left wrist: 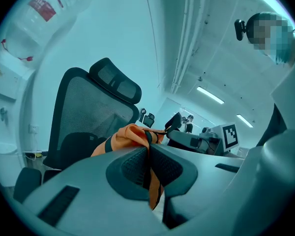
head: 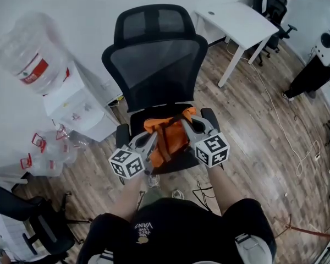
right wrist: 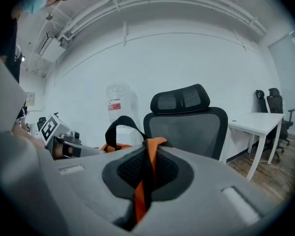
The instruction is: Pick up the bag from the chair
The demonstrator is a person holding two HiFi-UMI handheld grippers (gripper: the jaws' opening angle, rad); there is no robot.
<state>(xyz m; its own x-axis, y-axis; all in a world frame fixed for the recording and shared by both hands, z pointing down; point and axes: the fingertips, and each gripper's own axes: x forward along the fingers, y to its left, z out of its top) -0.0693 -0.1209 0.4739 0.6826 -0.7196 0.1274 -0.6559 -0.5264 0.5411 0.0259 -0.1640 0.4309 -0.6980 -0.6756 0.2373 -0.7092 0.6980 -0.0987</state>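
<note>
**Orange bag pinched on both sides over the chair seat**

The orange bag [head: 168, 139] is held between the two grippers, directly over the seat of the black mesh chair [head: 154, 65]. The left gripper [left wrist: 147, 167] is pressed together on a fold of the bag's orange fabric with black trim, which is seen running down between its ribbed pads. The right gripper [right wrist: 146, 170] is likewise clamped on an orange-and-black strap of the bag, and a black handle loop [right wrist: 119, 124] is left standing free beside it.

The bag is taken at opposite sides, it is judged, so that its weight is shared and the soft body is kept from sagging or swinging to one side. Thin fabric and strap are pinched rather than the bulk, since narrow jaws could hardly span the whole bag. Both grippers are pointed roughly level, away from the person and towards the chair, so the bag is carried in front of the body.

Whether the bag's underside is off the cushion cannot be told from the head view. The pick-up is judged well along: both grips are made, and only clearance from the chair is left to be confirmed.
</note>
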